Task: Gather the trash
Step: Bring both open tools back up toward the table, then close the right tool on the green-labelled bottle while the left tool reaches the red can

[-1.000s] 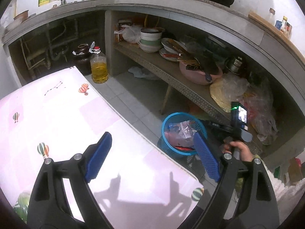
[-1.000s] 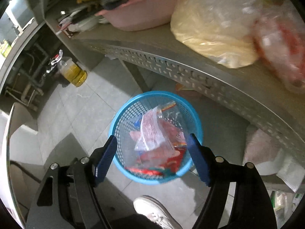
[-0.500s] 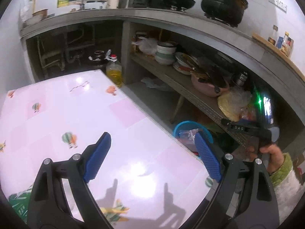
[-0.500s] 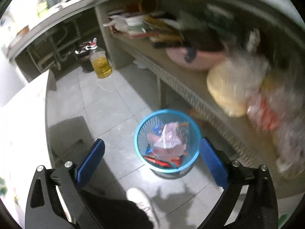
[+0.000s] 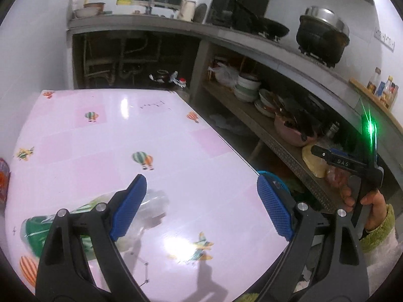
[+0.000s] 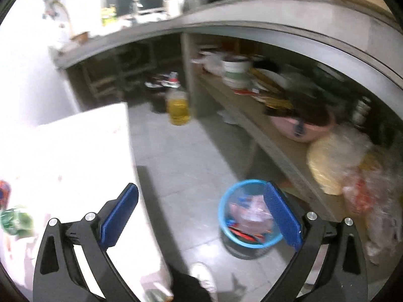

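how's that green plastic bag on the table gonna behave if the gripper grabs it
The green plastic bag looks thin and crumpled, so it is probably floppy and light. Its clear glossy end suggests it may slip between the pads. On the smooth table it would likely slide rather than tip.

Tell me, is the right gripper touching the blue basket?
Apart. The right wrist view shows the right gripper open and empty, held well above the floor, where the blue basket stands below it.
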{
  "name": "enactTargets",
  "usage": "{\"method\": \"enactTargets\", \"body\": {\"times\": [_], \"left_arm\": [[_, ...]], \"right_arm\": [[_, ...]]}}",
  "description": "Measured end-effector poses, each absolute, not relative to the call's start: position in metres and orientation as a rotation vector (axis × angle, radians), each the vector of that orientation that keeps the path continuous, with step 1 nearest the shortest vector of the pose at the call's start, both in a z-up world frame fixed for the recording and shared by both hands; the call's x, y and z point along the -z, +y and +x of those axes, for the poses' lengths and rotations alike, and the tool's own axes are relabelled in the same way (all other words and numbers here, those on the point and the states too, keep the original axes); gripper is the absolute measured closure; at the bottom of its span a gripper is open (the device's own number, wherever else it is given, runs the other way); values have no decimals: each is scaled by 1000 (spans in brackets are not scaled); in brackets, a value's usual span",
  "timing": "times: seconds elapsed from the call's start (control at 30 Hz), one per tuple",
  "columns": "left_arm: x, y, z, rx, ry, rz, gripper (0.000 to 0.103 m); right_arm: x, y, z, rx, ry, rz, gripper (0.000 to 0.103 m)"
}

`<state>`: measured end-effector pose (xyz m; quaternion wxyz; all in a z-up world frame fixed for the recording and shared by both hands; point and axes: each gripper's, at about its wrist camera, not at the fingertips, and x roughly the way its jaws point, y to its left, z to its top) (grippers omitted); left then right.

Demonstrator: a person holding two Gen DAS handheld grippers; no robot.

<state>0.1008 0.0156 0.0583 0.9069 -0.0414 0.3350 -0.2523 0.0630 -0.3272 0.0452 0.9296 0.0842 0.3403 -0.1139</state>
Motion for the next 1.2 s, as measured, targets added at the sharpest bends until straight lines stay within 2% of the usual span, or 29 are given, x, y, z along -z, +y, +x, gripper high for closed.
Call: {"method": "enactTargets", "body": {"times": [0.2, 0.47, 0.53, 0.6, 0.7, 0.87, 1.0, 1.2], "left_arm": [[-49, 52, 63, 486, 690, -120, 18], [-16, 100, 32, 403, 752, -202, 18], [-9, 114, 28, 352, 765, -220, 24], [-9, 127, 27, 315, 764, -236, 26], [-24, 151, 26, 225, 691, -228, 27], [-43, 185, 69, -106, 653, -13, 27], [-28, 204, 124, -325, 699, 179, 27], [-15, 230, 165, -460, 719, 228, 29]], "right_arm": [[-57, -276, 66, 28, 655, 99, 7], [-63, -178, 99, -427, 734, -2, 7], [-65, -147, 107, -512, 738, -72, 7], [-67, -120, 113, -556, 745, -101, 8], [-62, -96, 113, -693, 825, 47, 8], [-29, -73, 120, -743, 1046, 330, 10], [-1, -63, 133, -688, 1198, 556, 10], [32, -45, 152, -580, 1364, 759, 10]]}}
